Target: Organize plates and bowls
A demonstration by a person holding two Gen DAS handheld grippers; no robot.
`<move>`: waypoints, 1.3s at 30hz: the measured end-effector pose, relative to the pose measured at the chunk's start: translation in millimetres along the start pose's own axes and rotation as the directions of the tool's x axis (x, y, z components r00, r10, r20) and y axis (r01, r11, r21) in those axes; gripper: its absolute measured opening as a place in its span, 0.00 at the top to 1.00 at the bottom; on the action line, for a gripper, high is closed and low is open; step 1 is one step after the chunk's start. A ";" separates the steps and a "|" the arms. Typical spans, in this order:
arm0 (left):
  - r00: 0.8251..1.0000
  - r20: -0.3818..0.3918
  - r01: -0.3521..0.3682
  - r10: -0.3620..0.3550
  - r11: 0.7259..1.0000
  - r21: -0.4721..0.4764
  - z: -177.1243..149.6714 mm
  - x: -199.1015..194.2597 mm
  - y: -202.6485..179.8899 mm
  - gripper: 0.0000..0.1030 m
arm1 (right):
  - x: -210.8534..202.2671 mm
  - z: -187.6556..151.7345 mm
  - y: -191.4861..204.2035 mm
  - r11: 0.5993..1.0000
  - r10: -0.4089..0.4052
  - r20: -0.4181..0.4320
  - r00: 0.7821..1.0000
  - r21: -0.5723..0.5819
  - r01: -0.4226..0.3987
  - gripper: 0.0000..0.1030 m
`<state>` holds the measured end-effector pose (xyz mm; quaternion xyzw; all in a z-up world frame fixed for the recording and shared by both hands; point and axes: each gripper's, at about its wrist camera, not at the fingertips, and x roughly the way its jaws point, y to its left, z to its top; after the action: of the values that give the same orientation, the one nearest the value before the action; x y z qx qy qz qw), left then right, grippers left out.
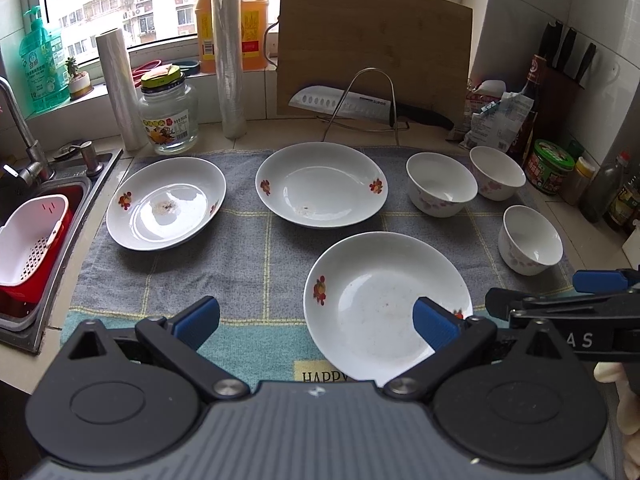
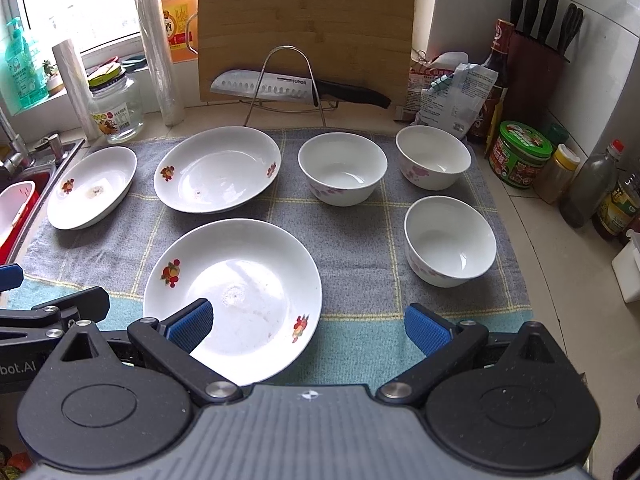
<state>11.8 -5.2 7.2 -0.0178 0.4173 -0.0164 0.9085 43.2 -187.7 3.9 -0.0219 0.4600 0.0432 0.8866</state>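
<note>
Three white plates with fruit prints lie on a grey checked towel (image 1: 248,256): a left plate (image 1: 166,202) (image 2: 92,188), a middle plate (image 1: 322,184) (image 2: 218,168) and a near plate (image 1: 380,300) (image 2: 240,276). Three white bowls with pink flowers stand to the right: one (image 1: 442,184) (image 2: 342,168), one behind (image 1: 497,172) (image 2: 433,156), one nearer (image 1: 530,240) (image 2: 450,240). My left gripper (image 1: 316,324) hovers open over the towel's front, its right finger above the near plate's rim. My right gripper (image 2: 308,326) is open, its left finger over that plate.
A sink (image 1: 52,216) with a white-and-red basket (image 1: 30,240) lies left. At the back stand a cutting board (image 1: 372,48), a knife (image 1: 360,106) on a wire rack, a glass jar (image 1: 168,116) and film rolls. Bottles, jars and a knife block (image 2: 536,52) crowd the right edge.
</note>
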 end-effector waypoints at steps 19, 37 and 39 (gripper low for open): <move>0.990 0.115 -0.073 0.084 0.993 -0.098 -9.8 2.7 5.2 0.01 | 14.7 13.3 -18.4 0.959 0.263 0.132 0.956 -0.143 -0.244 0.00; 0.988 0.127 -0.064 0.088 0.981 -0.186 -18.8 11.7 47.5 0.01 | 38.5 18.5 6.6 0.926 0.333 0.116 0.936 -0.229 -0.301 0.00; 0.990 0.116 -0.055 0.075 0.984 -0.170 -17.2 16.4 57.2 0.01 | 42.2 20.4 14.4 0.930 0.325 0.115 0.939 -0.218 -0.295 0.00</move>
<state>10.2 50.9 -19.0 -0.0811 0.3612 0.0494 0.9276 82.5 -169.4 -18.9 -0.0333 0.3837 0.2299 0.8938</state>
